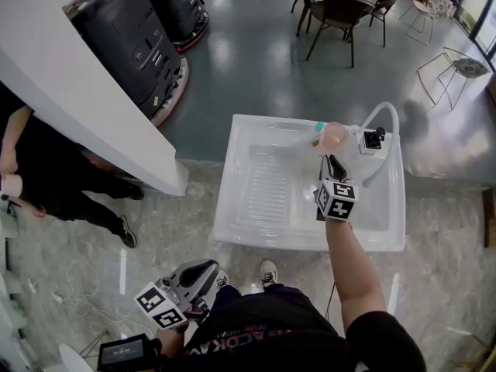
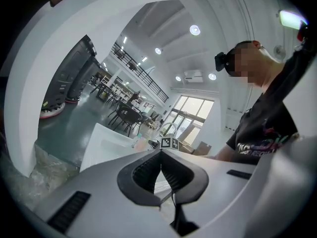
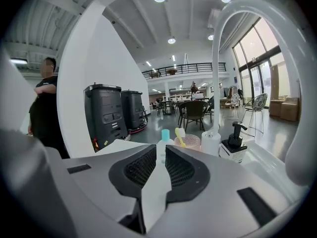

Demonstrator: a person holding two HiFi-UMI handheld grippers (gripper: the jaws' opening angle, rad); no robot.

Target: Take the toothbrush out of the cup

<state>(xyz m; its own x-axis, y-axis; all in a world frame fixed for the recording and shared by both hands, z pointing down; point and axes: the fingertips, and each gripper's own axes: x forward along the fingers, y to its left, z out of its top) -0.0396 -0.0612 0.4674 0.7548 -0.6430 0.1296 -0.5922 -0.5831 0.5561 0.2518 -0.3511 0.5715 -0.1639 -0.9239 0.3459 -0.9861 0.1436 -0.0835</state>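
Two grippers are in play, but only one is working. The right gripper (image 3: 159, 151) is held out over the white sink (image 1: 256, 184), its jaws a narrow slot apart with nothing between them, aimed at the far rim. That small opening suits a thin handle, I'd say, which may be why it isn't spread wider. Just beyond the tips stands the pink cup (image 3: 194, 142) on the sink's far edge. The yellow toothbrush (image 3: 180, 134) leans in it, head up and tilted left, so the part above the rim is free to be pinched. A bottle (image 3: 165, 134) with a teal cap stands just left of the cup. To the right are a pump dispenser (image 3: 233, 145) and the arching white faucet (image 3: 299, 133), so the near side looks like the clear way in. The gripper is short of the brush and not touching it, so I judge this to be the approach. The left gripper (image 2: 161, 153) hangs low at the person's side, jaws together on nothing, likely parked out of the way.
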